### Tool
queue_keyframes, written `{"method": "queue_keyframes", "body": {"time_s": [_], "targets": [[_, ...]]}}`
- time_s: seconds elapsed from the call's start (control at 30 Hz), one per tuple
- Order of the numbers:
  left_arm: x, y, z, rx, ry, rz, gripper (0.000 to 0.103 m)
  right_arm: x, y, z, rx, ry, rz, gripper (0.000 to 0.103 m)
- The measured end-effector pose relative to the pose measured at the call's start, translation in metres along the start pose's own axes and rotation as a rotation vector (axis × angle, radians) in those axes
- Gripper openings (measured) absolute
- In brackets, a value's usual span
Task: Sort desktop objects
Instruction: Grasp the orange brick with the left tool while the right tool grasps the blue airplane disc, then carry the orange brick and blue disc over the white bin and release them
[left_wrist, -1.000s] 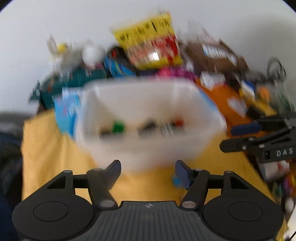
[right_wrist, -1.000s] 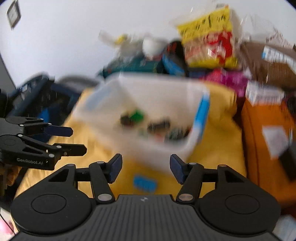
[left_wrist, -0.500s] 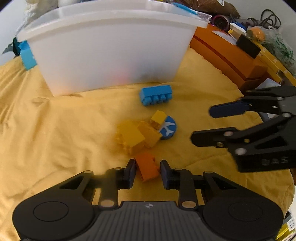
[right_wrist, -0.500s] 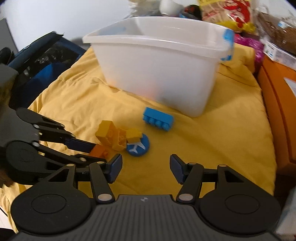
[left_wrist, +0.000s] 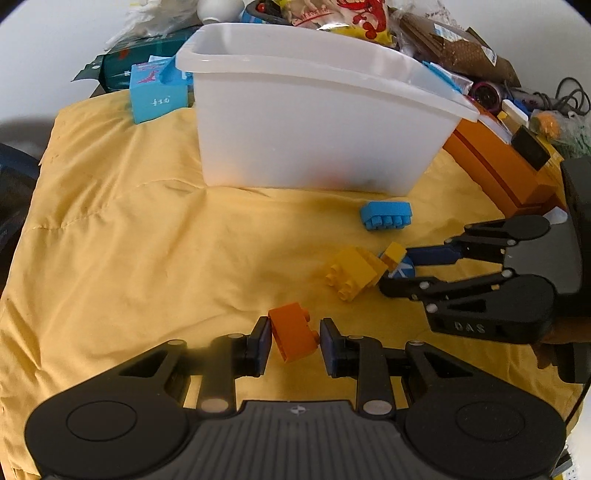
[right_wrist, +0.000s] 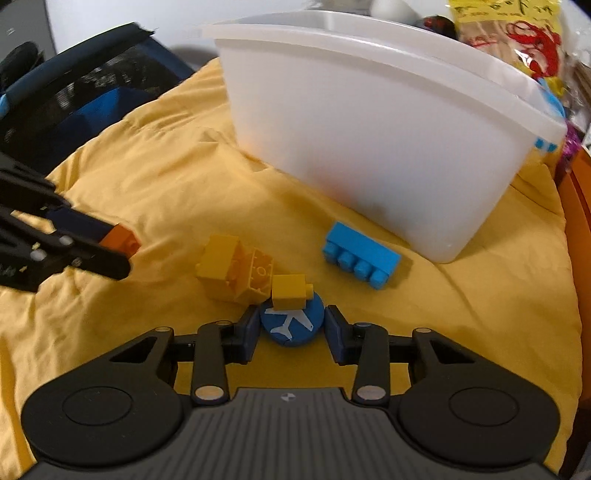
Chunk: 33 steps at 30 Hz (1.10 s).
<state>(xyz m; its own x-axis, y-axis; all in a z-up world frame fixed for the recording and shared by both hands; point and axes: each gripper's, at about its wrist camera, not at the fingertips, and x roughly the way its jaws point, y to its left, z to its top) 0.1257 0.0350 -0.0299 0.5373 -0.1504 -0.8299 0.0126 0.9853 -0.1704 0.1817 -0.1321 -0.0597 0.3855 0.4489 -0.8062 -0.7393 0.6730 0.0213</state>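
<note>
- Left wrist view puts my left gripper low over the yellow cloth covering the worktop, with the small orange plastic building brick between its fingers. The left pad sits against the brick; I see a thin gap at the right pad, so I cannot tell whether it is truly gripped.
- Right wrist view has my right gripper also low on the cloth, its fingers straddling the round blue disc printed with a white aeroplane. They stand just beside its edge, and I cannot tell whether they touch it.
- A small yellow plastic cube brick rests partly on the far edge of that disc, and the larger yellow double brick lies just beside it.
- The blue four-stud plastic brick lies on the cloth near the foot of the translucent white plastic bin.
- I judge this as the pick-up step for both hands at once, with the bin the likely destination.
- Next I would need both pairs of fingers firmly seated, then a straight lift clear of the cloth and over the bin rim.
- My worry is the cube: lifting the disc may tip it off or drag it along.
- Both grippers point forward toward the bin, roughly level, the right one well apart from the left.
</note>
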Motion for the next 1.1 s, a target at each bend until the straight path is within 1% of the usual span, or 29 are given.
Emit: {"method": "queue_keyframes", "body": {"time_s": [0.07,0.17,0.3,0.33,0.4,0.47,0.53,0.57,0.63,0.7,0.8,0.87,0.97,1.1], "targets": [[-0.001,0.000,0.003,-0.008,-0.004,-0.011,0.032,-0.010,-0.002,-0.001,0.015,0.012,0.019,0.041],[-0.004,-0.003,0.009,0.002,-0.019,-0.030,0.032,-0.026,-0.013,0.002,0.115,0.054,0.077,0.041],[-0.006,-0.004,0.015,0.013,-0.030,-0.038,0.032,-0.035,-0.024,0.002,0.148,0.154,0.063,0.041],[-0.005,-0.005,0.017,0.014,-0.030,-0.038,0.032,-0.036,-0.027,0.000,0.157,0.169,0.050,0.041],[-0.006,-0.007,0.020,0.014,-0.032,-0.040,0.032,-0.040,-0.028,-0.005,0.158,0.159,0.031,0.041],[-0.006,-0.010,0.021,0.024,-0.036,-0.048,0.032,-0.038,-0.026,-0.012,0.152,0.197,0.030,0.041],[-0.006,-0.014,0.022,0.036,-0.037,-0.048,0.032,-0.054,-0.027,-0.012,0.156,0.093,-0.002,0.041],[-0.006,-0.015,0.022,0.037,-0.039,-0.049,0.032,-0.058,-0.029,-0.011,0.177,0.068,-0.007,0.041],[-0.006,-0.017,0.021,0.038,-0.039,-0.051,0.032,-0.057,-0.026,-0.012,0.171,0.077,0.009,0.041],[-0.006,-0.019,0.021,0.044,-0.038,-0.047,0.032,-0.058,-0.022,-0.014,0.148,0.064,-0.002,0.041],[-0.012,-0.021,0.022,0.046,-0.056,-0.049,0.032,-0.067,-0.025,-0.013,0.174,0.022,0.007,0.041],[-0.016,-0.021,0.025,0.050,-0.064,-0.036,0.032,-0.072,-0.026,-0.008,0.181,-0.011,0.004,0.041],[-0.034,-0.021,0.043,0.062,-0.127,-0.026,0.032,-0.090,-0.032,0.010,0.190,-0.091,0.005,0.041],[-0.061,-0.021,0.090,0.082,-0.210,-0.018,0.032,-0.112,-0.045,0.049,0.182,-0.187,-0.010,0.042]]}}
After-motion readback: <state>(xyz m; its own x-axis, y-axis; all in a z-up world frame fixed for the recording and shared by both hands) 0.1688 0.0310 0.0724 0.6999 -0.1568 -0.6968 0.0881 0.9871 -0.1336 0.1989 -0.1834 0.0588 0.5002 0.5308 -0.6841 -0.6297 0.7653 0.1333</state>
